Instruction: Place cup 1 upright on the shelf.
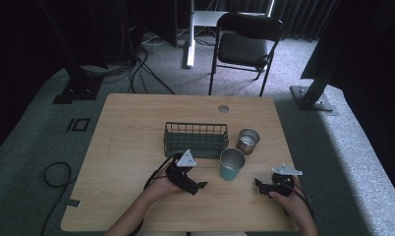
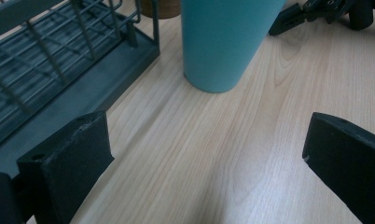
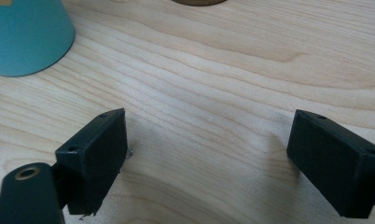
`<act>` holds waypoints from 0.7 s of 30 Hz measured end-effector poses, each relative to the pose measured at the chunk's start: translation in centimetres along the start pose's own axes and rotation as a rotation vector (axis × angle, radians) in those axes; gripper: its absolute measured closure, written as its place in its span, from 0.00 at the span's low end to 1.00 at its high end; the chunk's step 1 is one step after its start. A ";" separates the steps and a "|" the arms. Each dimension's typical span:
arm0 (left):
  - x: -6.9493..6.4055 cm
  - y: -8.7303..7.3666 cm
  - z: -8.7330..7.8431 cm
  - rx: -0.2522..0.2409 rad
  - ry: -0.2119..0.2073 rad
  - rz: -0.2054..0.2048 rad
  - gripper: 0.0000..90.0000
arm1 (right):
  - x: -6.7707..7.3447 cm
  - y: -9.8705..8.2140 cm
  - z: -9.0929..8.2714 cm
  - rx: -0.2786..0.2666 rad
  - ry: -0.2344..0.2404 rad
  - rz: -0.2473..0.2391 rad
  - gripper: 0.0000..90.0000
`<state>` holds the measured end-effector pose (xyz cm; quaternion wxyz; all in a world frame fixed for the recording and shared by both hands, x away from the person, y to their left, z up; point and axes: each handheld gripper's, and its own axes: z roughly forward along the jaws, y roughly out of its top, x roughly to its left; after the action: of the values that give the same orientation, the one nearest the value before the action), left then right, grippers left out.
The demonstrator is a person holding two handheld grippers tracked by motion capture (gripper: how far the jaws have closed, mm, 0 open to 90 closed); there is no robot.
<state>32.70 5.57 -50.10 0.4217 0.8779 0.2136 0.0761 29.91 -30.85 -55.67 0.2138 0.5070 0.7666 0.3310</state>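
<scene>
A teal cup [image 1: 232,164] stands on the wooden table [image 1: 131,118], just in front of a dark wire basket [image 1: 195,138]. A brown cup with a metal inside [image 1: 247,141] stands to the basket's right. My left gripper [image 1: 200,186] rests low on the table, left of the teal cup, and is open. In the left gripper view the teal cup [image 2: 223,42] stands ahead of the left gripper [image 2: 209,149], with the basket [image 2: 59,74] to the left. My right gripper [image 1: 258,183] is open to the right of the cup. In the right gripper view the right gripper [image 3: 209,144] holds nothing, and the teal cup [image 3: 27,37] is at the upper left.
A round grommet [image 1: 223,108] sits in the table near its far edge. A black folding chair [image 1: 244,46] stands on the carpet beyond the table. Cables [image 1: 55,174] lie on the floor to the left. Bare wood spreads across the table's left half.
</scene>
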 end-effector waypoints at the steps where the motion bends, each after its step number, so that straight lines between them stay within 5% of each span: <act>1: -0.1 0.2 0.1 -0.003 -0.003 0.002 0.02 | 0.0 0.0 0.0 0.000 0.000 0.000 0.13; 21: -0.5 3.0 3.4 -0.048 -0.034 0.017 0.02 | 0.0 0.0 0.0 0.000 0.000 0.001 0.13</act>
<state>34.22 1.31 -49.93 0.4454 0.8706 0.1969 0.0701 29.91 -30.85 -55.67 0.2136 0.5072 0.7665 0.3311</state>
